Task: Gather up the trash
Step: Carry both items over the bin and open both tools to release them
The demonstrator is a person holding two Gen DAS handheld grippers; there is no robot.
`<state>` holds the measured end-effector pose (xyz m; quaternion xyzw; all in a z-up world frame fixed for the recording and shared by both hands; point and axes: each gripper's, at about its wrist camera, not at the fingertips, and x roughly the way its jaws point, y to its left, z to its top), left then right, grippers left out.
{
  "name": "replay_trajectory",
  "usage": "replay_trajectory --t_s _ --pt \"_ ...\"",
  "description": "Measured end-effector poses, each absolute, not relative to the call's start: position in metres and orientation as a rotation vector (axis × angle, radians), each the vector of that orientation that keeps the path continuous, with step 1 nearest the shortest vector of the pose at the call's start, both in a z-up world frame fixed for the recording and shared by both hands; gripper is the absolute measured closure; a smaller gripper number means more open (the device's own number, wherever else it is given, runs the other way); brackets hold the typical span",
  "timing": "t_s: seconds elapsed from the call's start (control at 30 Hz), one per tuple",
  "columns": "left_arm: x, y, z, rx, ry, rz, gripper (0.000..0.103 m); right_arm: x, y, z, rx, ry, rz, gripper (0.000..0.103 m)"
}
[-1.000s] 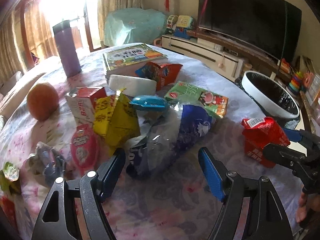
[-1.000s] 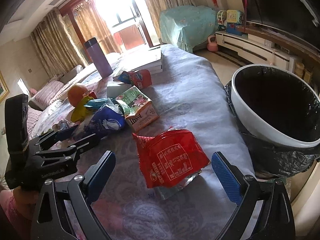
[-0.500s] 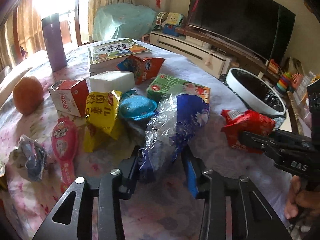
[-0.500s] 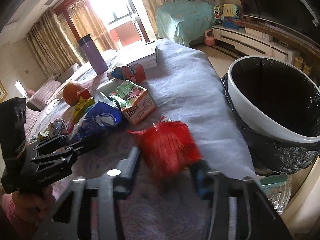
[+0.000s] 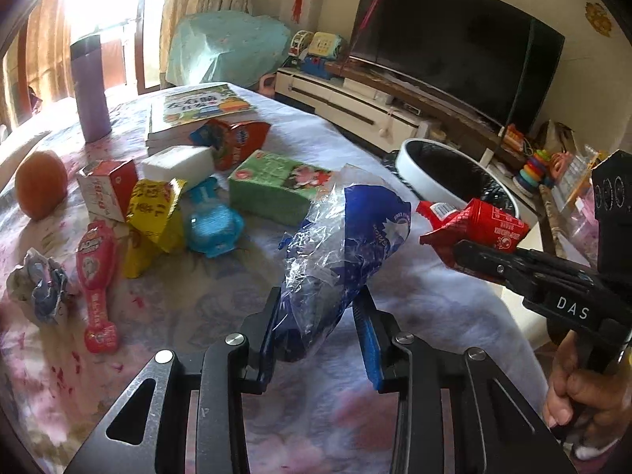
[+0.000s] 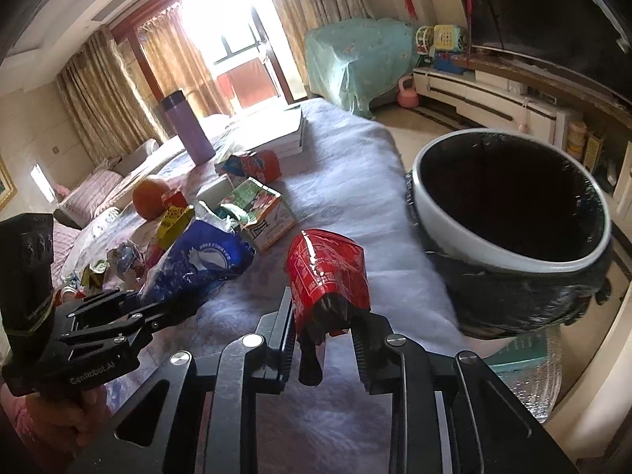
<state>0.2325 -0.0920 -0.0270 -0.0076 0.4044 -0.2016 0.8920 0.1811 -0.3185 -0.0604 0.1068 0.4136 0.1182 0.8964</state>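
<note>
**Q:** What do you hold, and where?

**A:** My right gripper pinches the red packet at its lower end; the rest stands up ahead of the jaws, clear of the tablecloth. My left gripper pinches the blue-and-clear plastic bag the same way, its crumpled bulk rising forward between the fingers.

**Q:** And the step in hand?

**A:** Carrying both to the bin, I judge. It sits ahead and to the right of my right jaws, beyond the table edge, mouth open and lined in black. I would bring each packet fully over the rim before parting the fingers; the bag is light and springy and could catch on the rim or drift back. One hand at a time avoids the grippers colliding.

**Q:** Count what lies ahead of the left jaws.

**A:** Left of them: one red-and-white carton, one yellow wrapper, one pink wrapper, one crumpled wad, one turquoise packet. Farther ahead: one green box, one white block, one orange-and-blue pouch, one stack of books, one orange, one purple flask. Two pieces held, one bin.
</note>
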Motion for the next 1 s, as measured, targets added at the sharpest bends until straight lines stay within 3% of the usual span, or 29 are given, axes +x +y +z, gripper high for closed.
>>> replay_trajectory --t_s 1.0 --pt "0.266 -0.195 -0.005 0.072 0.805 -0.508 0.069 0.179 -0.416 -0.033 0.279 0.763 0.088 0.077"
